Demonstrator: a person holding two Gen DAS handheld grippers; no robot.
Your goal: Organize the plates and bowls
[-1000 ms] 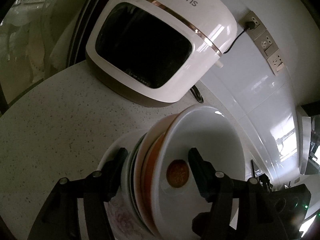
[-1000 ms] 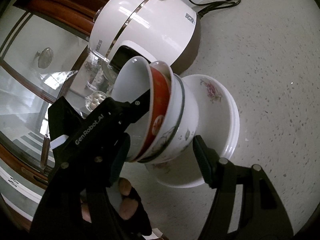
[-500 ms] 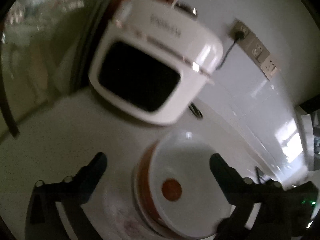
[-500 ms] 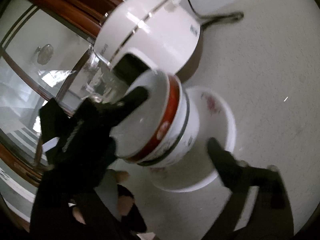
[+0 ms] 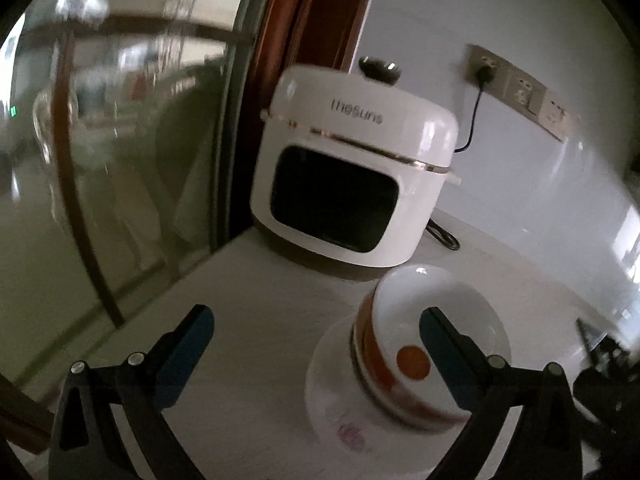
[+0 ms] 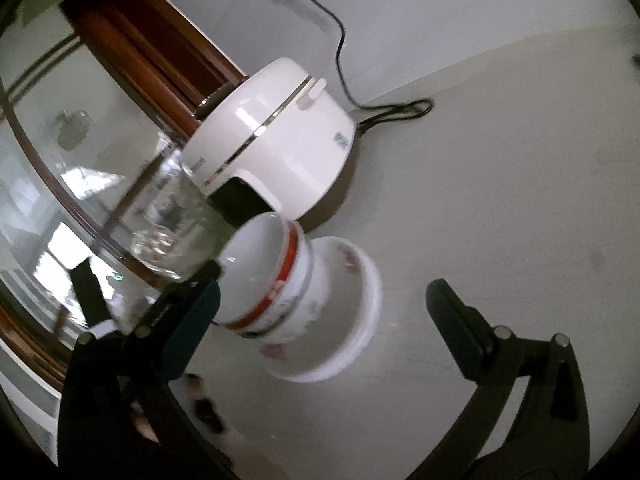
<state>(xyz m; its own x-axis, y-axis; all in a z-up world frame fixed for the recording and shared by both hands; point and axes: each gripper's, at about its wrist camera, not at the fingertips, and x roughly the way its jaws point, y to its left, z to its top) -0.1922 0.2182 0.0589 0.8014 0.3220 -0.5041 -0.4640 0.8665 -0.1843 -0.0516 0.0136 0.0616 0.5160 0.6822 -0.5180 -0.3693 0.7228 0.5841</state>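
A stack of bowls (image 5: 416, 344) stands on a white floral plate (image 5: 332, 400) on the pale counter: a white bowl with an orange spot on top, a red-banded bowl under it. It also shows in the right wrist view (image 6: 276, 280), on the plate (image 6: 356, 312). My left gripper (image 5: 316, 340) is open and empty, drawn back from the stack, its right finger in front of the top bowl. My right gripper (image 6: 324, 316) is open and empty, back from the stack.
A white "theSuns" cooker (image 5: 352, 184) stands behind the stack, its cord running to a wall socket (image 5: 486, 66). A glass cabinet door with a brown frame (image 5: 120, 160) lies to the left. The counter (image 6: 520, 200) stretches right.
Both grippers have opened, let go of the bowl stack and pulled back and up. The stack now rests on the plate.
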